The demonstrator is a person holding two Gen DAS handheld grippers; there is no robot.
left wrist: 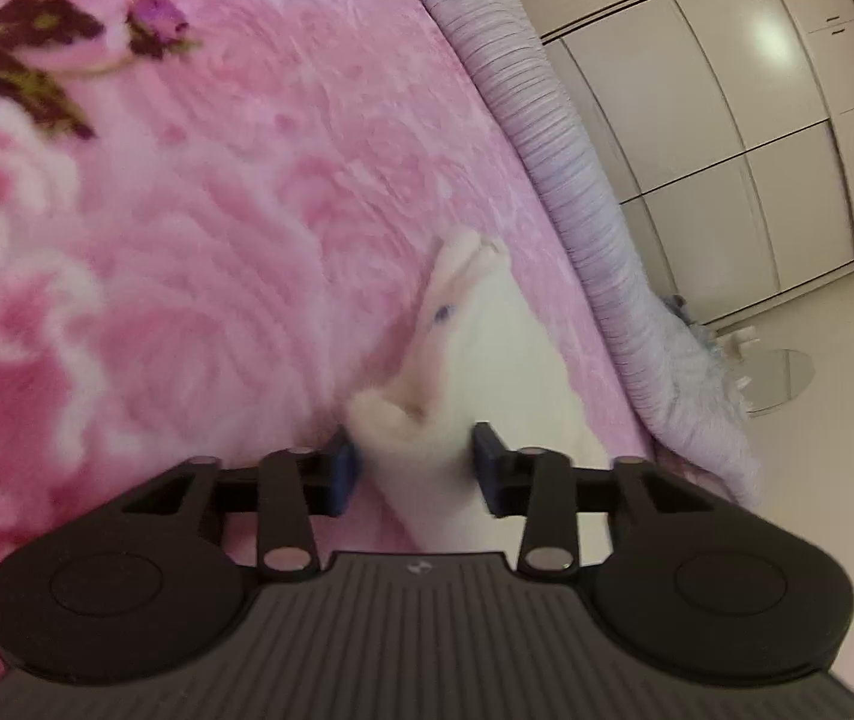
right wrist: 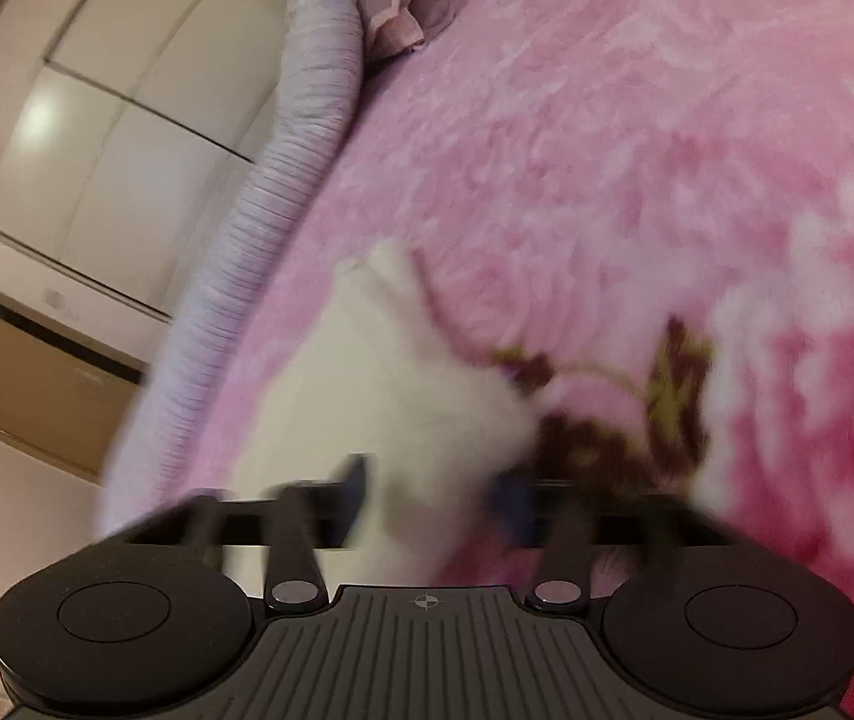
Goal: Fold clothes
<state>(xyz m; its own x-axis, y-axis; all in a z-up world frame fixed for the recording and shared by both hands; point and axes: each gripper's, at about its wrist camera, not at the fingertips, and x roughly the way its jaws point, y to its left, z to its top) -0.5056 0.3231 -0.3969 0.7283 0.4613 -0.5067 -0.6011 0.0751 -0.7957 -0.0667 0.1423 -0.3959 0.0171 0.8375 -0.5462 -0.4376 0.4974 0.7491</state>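
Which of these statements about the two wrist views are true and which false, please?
1. A white garment lies on a pink floral blanket. True.
2. The left gripper has the white garment between its fingers. True.
3. The blanket is plain blue. False: it is pink, with large flowers and dark leaves.
4. White cabinet doors stand beyond the edge of the bed. True.
5. The right gripper has only bare blanket in front of it. False: white cloth sits between its fingers.
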